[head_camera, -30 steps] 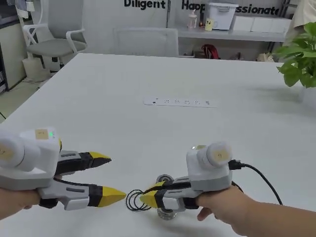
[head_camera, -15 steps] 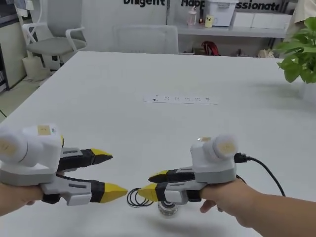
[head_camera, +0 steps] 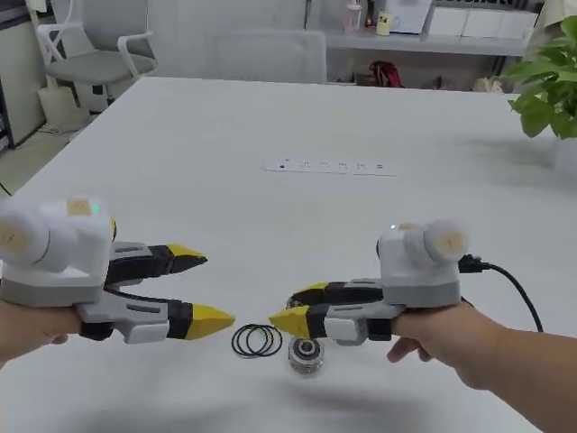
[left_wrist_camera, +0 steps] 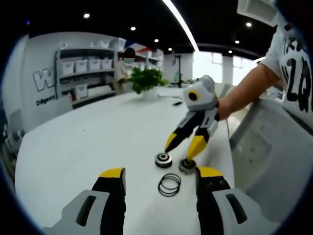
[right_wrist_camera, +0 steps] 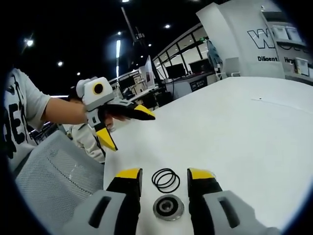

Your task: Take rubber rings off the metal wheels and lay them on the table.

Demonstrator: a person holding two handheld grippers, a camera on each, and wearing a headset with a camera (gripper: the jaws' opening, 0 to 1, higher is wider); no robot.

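Observation:
Three thin black rubber rings [head_camera: 257,341] lie overlapping on the white table [head_camera: 270,117], also seen in the left gripper view [left_wrist_camera: 169,184] and the right gripper view [right_wrist_camera: 166,179]. A metal wheel [head_camera: 306,354] stands just right of them. The left gripper view holds two wheels, one [left_wrist_camera: 164,159] beside the other [left_wrist_camera: 187,166]. My right gripper [head_camera: 284,308] hovers open and empty above the rings and the wheel [right_wrist_camera: 168,207]. My left gripper [head_camera: 212,289] is open and empty, a little left of the rings.
A white power strip [head_camera: 329,167] lies mid-table. A green plant [head_camera: 545,99] stands at the far right edge. The right gripper's black cable [head_camera: 514,289] trails to the right. Chairs [head_camera: 90,54] stand beyond the far edge.
My right gripper has lifted off the rings and drawn back to the right, uncovering the wheel. The rings stay flat on the table. The left gripper has barely moved.

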